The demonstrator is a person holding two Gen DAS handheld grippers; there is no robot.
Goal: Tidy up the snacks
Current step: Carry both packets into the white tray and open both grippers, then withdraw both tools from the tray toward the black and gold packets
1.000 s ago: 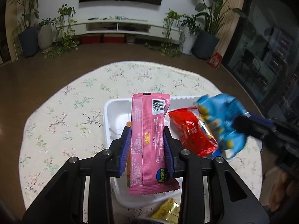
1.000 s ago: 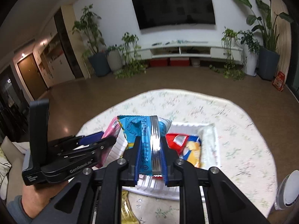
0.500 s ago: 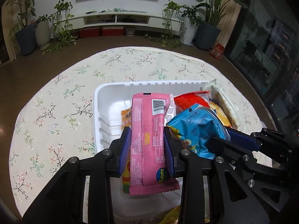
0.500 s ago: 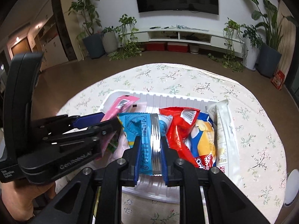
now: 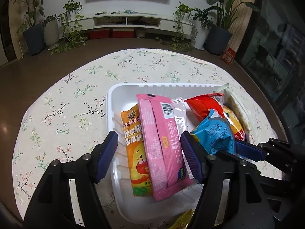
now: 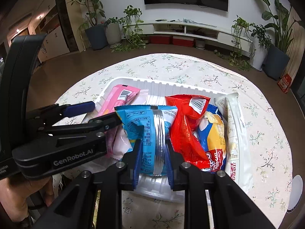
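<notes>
A white plastic tray (image 5: 133, 89) sits on a round flowered tablecloth. My left gripper (image 5: 149, 152) is open above the tray's left part; the pink snack pack (image 5: 160, 139) lies loose in the tray on an orange pack (image 5: 133, 139). My right gripper (image 6: 153, 156) is shut on a blue snack pack (image 6: 148, 126), held low over the tray's middle; the pack also shows in the left wrist view (image 5: 215, 135). A red pack (image 6: 183, 129), a yellow-blue pack (image 6: 213, 139) and a white pack (image 6: 234, 131) lie in the tray's right part.
A yellow wrapper (image 5: 183, 217) lies on the cloth by the tray's near edge. A white round object (image 6: 295, 192) sits at the table's right edge. Bare flowered tablecloth (image 5: 63, 114) surrounds the tray.
My left gripper has opened and let go of the pink pack, which now lies in the tray. My right gripper has lowered the blue pack toward the tray.
</notes>
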